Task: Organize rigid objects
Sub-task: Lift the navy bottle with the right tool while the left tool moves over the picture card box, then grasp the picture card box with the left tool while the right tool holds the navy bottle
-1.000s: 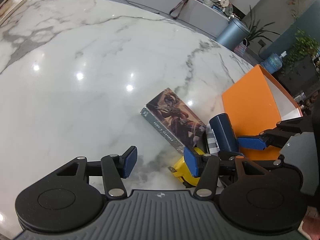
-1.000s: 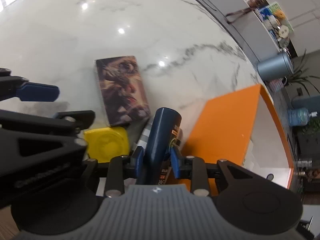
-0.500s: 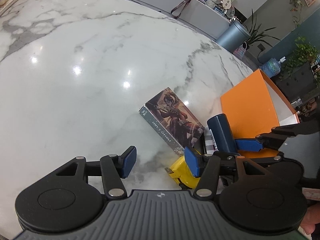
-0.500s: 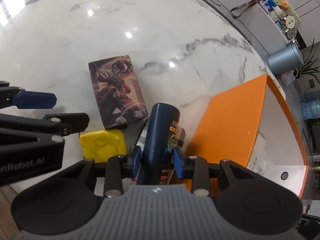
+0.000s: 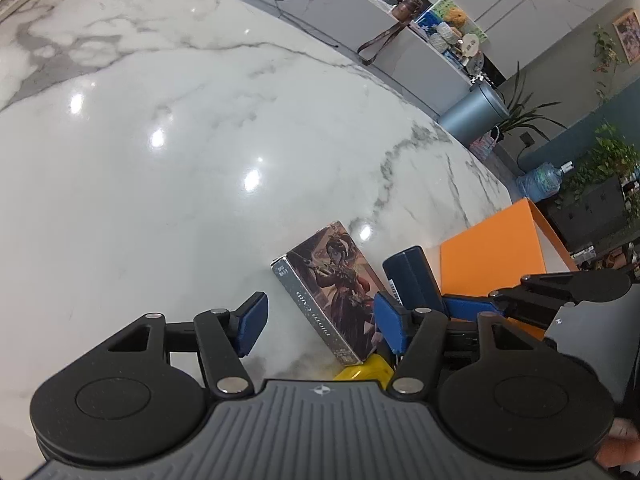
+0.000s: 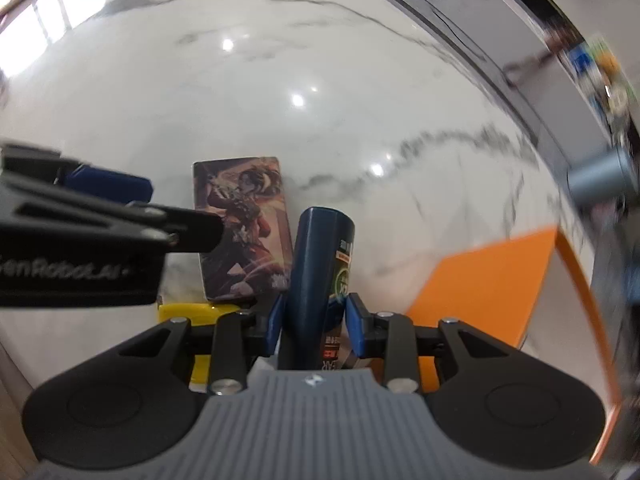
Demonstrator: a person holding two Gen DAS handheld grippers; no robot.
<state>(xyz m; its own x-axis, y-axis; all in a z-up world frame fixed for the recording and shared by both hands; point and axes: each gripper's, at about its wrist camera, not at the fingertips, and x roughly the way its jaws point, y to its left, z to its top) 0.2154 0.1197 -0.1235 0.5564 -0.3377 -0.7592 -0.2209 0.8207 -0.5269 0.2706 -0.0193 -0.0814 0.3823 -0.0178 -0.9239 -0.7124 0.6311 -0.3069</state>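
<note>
A glossy white marble bench (image 5: 200,160) with grey veins fills most of both views, with a grey counter, a round grey bin (image 5: 472,112) and potted plants behind it.

The right tool (image 6: 316,320) points steeply down and its blue pads clamp the lower body of a dark blue cylindrical can (image 6: 320,264), which stands between them with its capped end away from the camera. To that tool's right sits an open orange box (image 6: 492,280) with a white inside. To its left, an illustrated card box (image 6: 244,228) lies flat on the bench, and a yellow object (image 6: 192,312) shows just below that, partly hidden by the tool.

The left tool (image 5: 316,324) hangs over the card box (image 5: 332,288); its jaws stand wide and have just been opening, with nothing gripped. The near end of the card box lies between its fingers without touching the pads. The yellow object (image 5: 364,372) peeks out under its right finger.
</note>
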